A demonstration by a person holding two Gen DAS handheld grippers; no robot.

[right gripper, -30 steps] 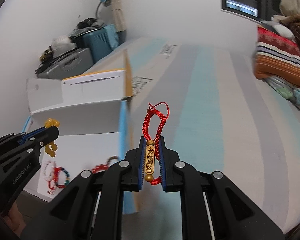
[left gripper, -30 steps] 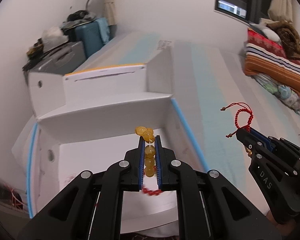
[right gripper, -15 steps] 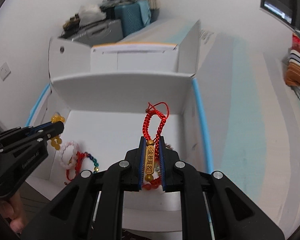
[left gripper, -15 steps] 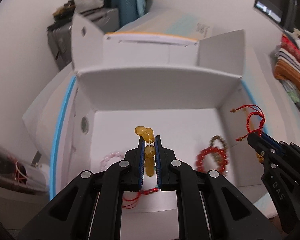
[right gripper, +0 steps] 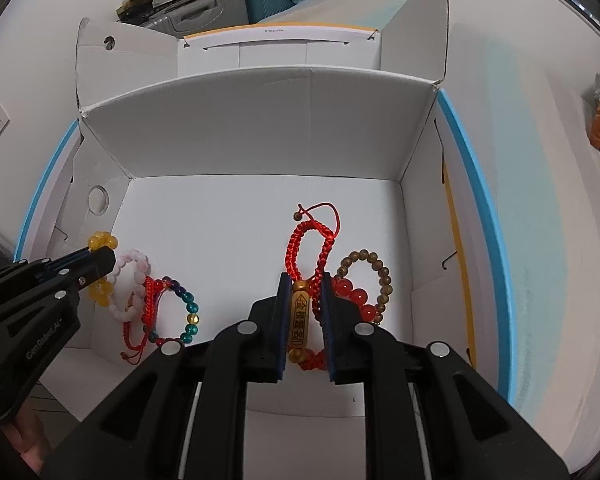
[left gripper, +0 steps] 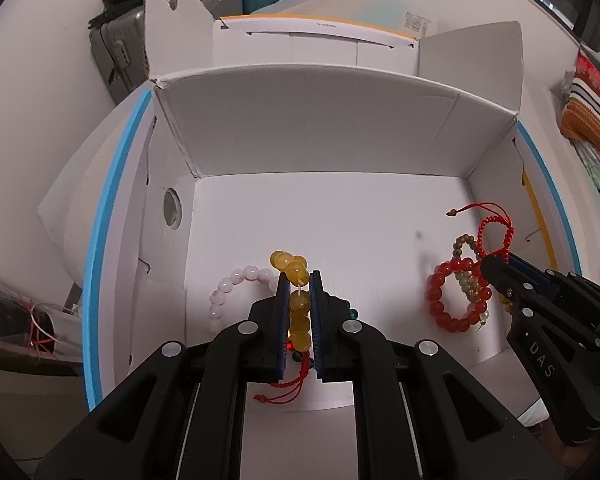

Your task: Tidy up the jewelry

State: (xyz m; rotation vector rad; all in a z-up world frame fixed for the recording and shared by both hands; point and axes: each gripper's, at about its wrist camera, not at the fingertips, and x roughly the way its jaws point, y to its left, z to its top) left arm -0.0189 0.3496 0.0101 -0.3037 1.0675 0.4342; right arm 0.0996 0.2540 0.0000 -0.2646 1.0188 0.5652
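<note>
My left gripper [left gripper: 299, 280] is shut on a yellow bead bracelet [left gripper: 298, 312] and holds it over the left part of the open white cardboard box [left gripper: 332, 140]. My right gripper [right gripper: 304, 284] is shut on a red cord bracelet with a gold charm [right gripper: 300, 316] over the right part of the box [right gripper: 260, 132]. On the box floor lie a pink bead bracelet [left gripper: 236, 284], a red bead bracelet [left gripper: 444, 304], a brown bead bracelet [right gripper: 374, 276] and a multicolour bead bracelet [right gripper: 188, 312]. The left gripper shows in the right wrist view [right gripper: 100, 258], the right gripper in the left wrist view [left gripper: 488, 266].
The box stands on a white surface with a blue edge [right gripper: 472, 184]. Its flaps [right gripper: 420, 28] stand up at the back and sides. Suitcases [left gripper: 116, 52] sit behind on the left. Striped bedding [left gripper: 592, 100] lies at the far right.
Both grippers have moved left and tipped down over the box, each still holding its bracelet. The box floor and the bracelets on it have come into full view.
</note>
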